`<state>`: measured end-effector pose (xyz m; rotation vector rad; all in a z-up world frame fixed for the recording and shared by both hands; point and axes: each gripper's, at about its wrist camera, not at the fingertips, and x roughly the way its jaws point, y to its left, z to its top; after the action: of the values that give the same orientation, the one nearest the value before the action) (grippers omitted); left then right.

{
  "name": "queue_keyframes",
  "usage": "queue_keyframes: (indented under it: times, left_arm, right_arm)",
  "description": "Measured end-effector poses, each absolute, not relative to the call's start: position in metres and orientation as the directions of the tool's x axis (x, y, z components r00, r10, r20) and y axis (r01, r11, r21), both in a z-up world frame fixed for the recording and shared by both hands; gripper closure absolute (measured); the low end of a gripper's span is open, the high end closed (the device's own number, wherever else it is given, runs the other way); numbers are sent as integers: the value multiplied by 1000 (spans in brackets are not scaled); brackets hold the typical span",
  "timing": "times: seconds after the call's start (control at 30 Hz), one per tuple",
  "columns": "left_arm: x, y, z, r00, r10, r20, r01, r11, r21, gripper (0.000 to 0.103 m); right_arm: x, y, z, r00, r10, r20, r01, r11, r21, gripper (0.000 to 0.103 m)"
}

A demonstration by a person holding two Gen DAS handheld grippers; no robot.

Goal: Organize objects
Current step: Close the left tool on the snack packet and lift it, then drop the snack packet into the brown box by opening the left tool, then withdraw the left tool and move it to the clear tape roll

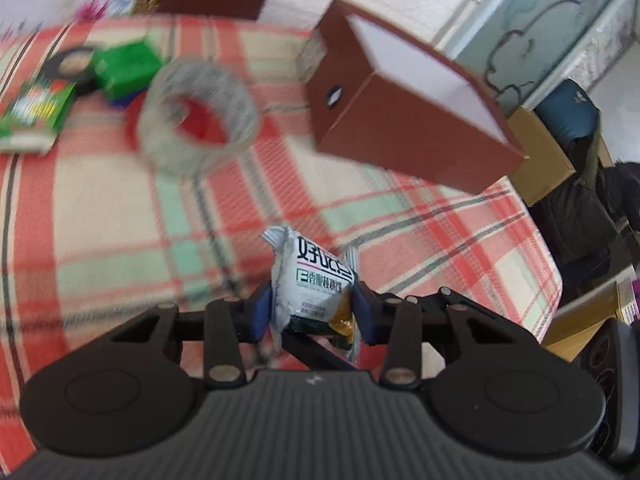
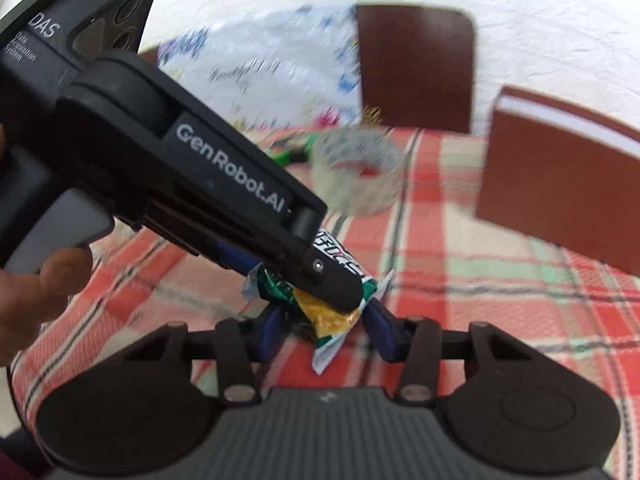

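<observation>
desk (image 1: 100, 208) under a plaid cloth, largest thing in view. brown box (image 1: 404, 96) near its right edge, open top showing a white lining, nothing visible inside as far as i can tell. looks like the bin for the sort, that's a guess.

clear tape roll (image 1: 198, 120) sits left of the box, well apart from it, with something red under or behind it. further left, a blurred cluster: green box (image 1: 126, 66), green packet (image 1: 34, 118), black ring (image 1: 72, 66). can't resolve more. all loose on the cloth.

snack packet (image 1: 314, 284) is the item in hand. left tongs (image 1: 314, 310) are closed onto its sides, blue pads pressed against the wrapper, packet standing upright between them and off the cloth. in the right wrist view the left tongs (image 2: 334, 292) come in from upper left, tips over the packet (image 2: 336, 312). right tongs (image 2: 326, 334) straddle the packet's lower end with the pads spread wider than the wrapper; contact not visible, so they read as parted and holding nothing. could be a handover or just a steadying pose, can't tell which.

progress: early. one packet lifted, not yet placed. box appears to hold nothing, tape and the green items remain out. most of the sorting is left.
</observation>
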<state>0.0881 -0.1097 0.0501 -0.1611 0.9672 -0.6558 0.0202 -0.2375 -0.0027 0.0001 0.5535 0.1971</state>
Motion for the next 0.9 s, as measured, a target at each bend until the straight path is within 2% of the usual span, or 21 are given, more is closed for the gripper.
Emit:
queue_keyframes:
  times: [0.2, 0.37, 0.4, 0.47, 0.6, 0.73, 0.9]
  left_arm:
    - [113, -169, 103, 448, -647, -617, 580, 735, -350, 59]
    - [143, -220, 125, 505, -652, -565, 633, 725, -271, 57]
    - [150, -228, 126, 522, -645, -559, 632, 732, -255, 56]
    - [161, -242, 124, 577, -596, -558, 607, 770, -195, 46]
    - [179, -249, 108, 634, -474, -611, 532, 841, -99, 46]
    - [169, -237, 104, 625, -500, -599, 556, 824, -108, 41]
    - [132, -238, 106, 679, -463, -570, 564, 826, 1, 40]
  right_arm:
    - [25, -284, 35, 942, 36, -333, -32, 999, 15, 58]
    - [54, -327, 57, 966, -69, -248, 77, 997, 23, 58]
    - [63, -335, 58, 968, -83, -239, 93, 995, 31, 58]
    - [82, -347, 57, 965, -106, -241, 118, 992, 36, 56]
    - [107, -358, 46, 944, -152, -293, 169, 985, 34, 54]
    - [88, -358, 36, 952, -152, -267, 174, 983, 61, 50]
    - [57, -346, 31, 955, -181, -237, 205, 976, 77, 49]
